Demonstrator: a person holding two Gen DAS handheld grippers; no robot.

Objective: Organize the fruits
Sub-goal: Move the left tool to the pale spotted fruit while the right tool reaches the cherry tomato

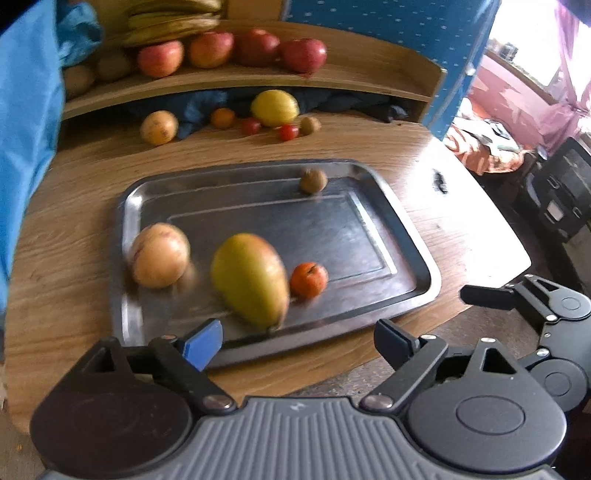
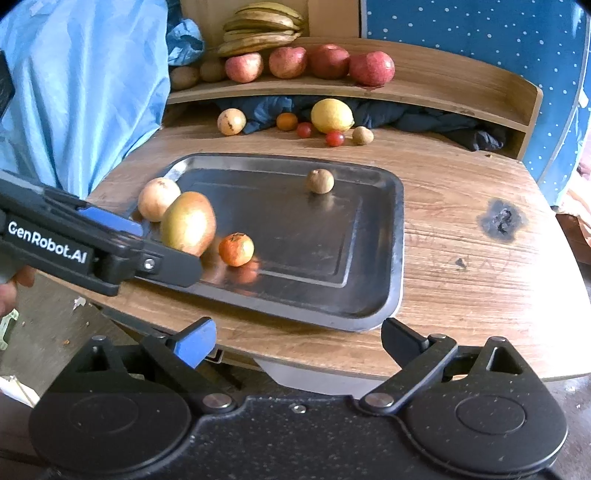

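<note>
Four fruits lay on the dark metal tray point(image 2: 373, 236): a yellow-green mango point(image 2: 189, 222) with a reddish blush, a pale round fruit point(image 2: 158, 198) touching its far side, a small orange fruit point(image 2: 236, 249) just beside it on the near side, and a small brown kiwi-like fruit point(image 2: 320, 181) well apart near the far rim. The mango group sat at the tray's left end. The tray rested on a wooden table point(image 2: 461, 221).

Behind the tray, six loose fruits were counted on the table: one pale spotted fruit point(image 2: 231, 122), one small orange point(image 2: 287, 121), two cherry tomatoes point(image 2: 304, 130), one lemon point(image 2: 331, 115) and one brown fruit point(image 2: 362, 135). The shelf point(image 2: 443, 79) above carried four red apples point(image 2: 371, 68), a bunch of bananas point(image 2: 264, 31) and brown fruits at its left end, count unclear.

The left gripper point(image 1: 299, 341) hung over the tray's near edge, pointed steeply down, its fingers spread wide with nothing between them; the mango's tip lay just ahead of the gap. The right gripper point(image 2: 299, 341) was held off the table's near edge, likewise angled down, fingers spread and empty. A blue sleeve point(image 2: 85, 92) filled the left of both views.
</note>
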